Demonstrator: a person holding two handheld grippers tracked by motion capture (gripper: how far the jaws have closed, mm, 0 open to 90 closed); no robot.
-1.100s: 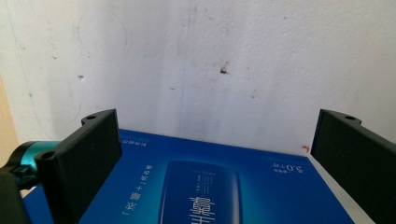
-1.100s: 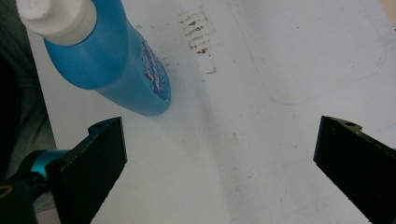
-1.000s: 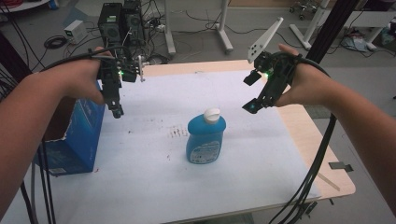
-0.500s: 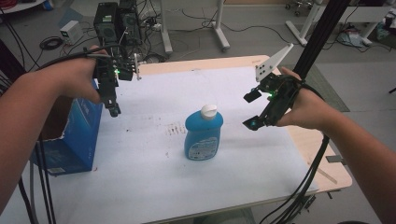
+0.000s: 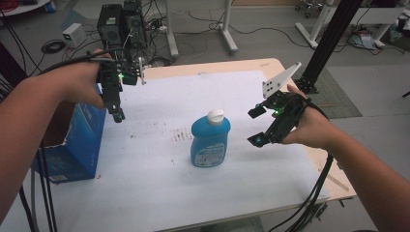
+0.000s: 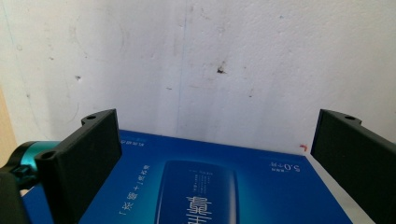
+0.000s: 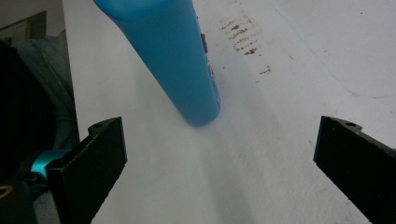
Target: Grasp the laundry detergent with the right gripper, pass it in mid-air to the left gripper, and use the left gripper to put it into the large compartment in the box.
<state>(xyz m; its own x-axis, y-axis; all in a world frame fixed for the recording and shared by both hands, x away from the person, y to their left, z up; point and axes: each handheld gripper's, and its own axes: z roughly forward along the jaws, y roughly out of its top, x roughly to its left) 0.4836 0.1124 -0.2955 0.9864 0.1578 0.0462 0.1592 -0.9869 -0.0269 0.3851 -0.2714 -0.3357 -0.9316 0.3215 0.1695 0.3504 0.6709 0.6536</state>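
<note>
A blue bottle (image 5: 210, 139) with a white cap stands upright in the middle of the white table cover (image 5: 159, 193). My right gripper (image 5: 256, 125) hovers just right of it, open, jaws turned toward the bottle with a gap still between them and it. The right gripper view looks along the bottle's blue body (image 7: 180, 56), ahead of the wide jaws. My left gripper (image 5: 117, 115) hangs open over the table's left side, beside a blue box (image 5: 80, 145). The box's printed top (image 6: 201, 186) lies below its spread jaws.
Brown stains (image 5: 181, 134) mark the cover just left of the bottle. The wooden table edge (image 5: 333, 179) runs along the right. Computer towers (image 5: 118, 21), cables and desk legs stand on the floor behind the table.
My right gripper has come down and leftward to bottle height, closing in on the bottle's right side. The left gripper has stayed about where it was by the box.
</note>
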